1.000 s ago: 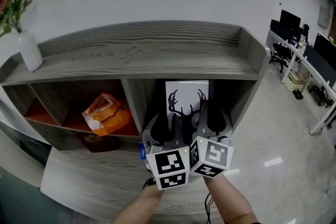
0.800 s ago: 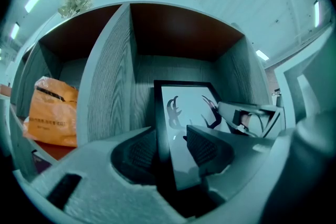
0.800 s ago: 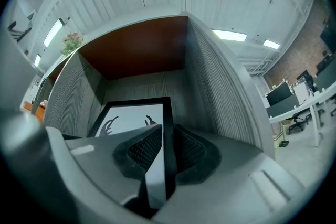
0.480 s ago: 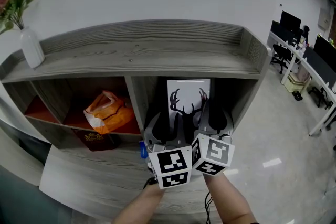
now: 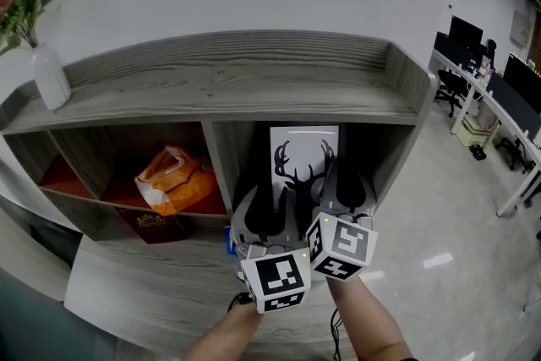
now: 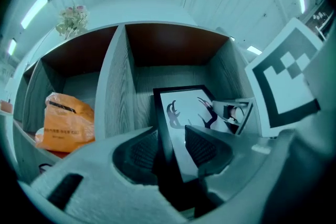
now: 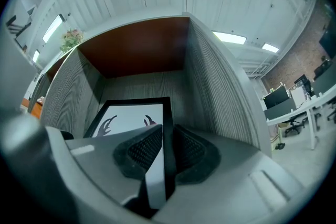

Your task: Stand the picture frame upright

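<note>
The picture frame (image 5: 304,146) stands on its lower edge in the right compartment of the shelf unit (image 5: 254,89), with its antler print facing near. The right tongs (image 7: 168,128) are clamped on the frame's right border. The left tongs (image 6: 170,134) sit astride the left border with the jaws apart and gaps showing at the pads. These jaws have just been opening, then easing back slightly. An orange bag (image 5: 169,182) occupies the left compartment. A vase (image 5: 48,80) stands at the top's far left.
</note>
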The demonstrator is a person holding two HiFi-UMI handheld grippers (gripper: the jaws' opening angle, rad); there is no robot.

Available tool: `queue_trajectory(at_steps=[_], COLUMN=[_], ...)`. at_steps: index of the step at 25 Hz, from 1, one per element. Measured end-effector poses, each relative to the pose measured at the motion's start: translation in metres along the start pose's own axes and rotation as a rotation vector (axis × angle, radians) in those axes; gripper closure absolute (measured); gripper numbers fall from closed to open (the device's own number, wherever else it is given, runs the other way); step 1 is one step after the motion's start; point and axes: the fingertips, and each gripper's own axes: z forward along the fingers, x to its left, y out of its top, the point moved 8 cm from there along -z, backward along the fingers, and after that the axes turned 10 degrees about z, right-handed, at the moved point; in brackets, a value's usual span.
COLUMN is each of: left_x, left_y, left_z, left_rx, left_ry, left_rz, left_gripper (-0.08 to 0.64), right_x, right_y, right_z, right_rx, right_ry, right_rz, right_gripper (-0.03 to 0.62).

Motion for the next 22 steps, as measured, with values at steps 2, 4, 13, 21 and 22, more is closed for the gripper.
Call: queue_trajectory(at_steps=[2,4,13,21,22], left_x=[-0.002,-0.002,0.000,-0.012,-0.013], left_y=[-0.003,-0.005,-0.012,-0.021,-0.023], left_z=[-0.004,-0.009,-0.019,-0.022,-0.021], left_rx=[0.004,0.017,0.141,0.223,0.237], left_ry=[-0.019,-0.043,-0.258,-0.420,-0.431], left_rz=[0.014,0.016,-0.033,-0.064,-0.068], left_gripper=[0.413,0.413,0.496,0.563,0.563], right_x=[0.000,0.000,-0.001,-0.001,-0.001], right_y=[0.000,0.000,-0.002,-0.001,-0.001], right_z=[0.000,0.000,0.000,0.000,0.000], right_rx=[0.000,0.001,0.000,0.004,0.006], right_ry=[-0.004,-0.007,-0.006,-0.005,-0.005], right_rz=[0.000,-0.001,-0.001,-0.006,-0.007], right_gripper=[0.535,0.535,0.535,0.535,0.535])
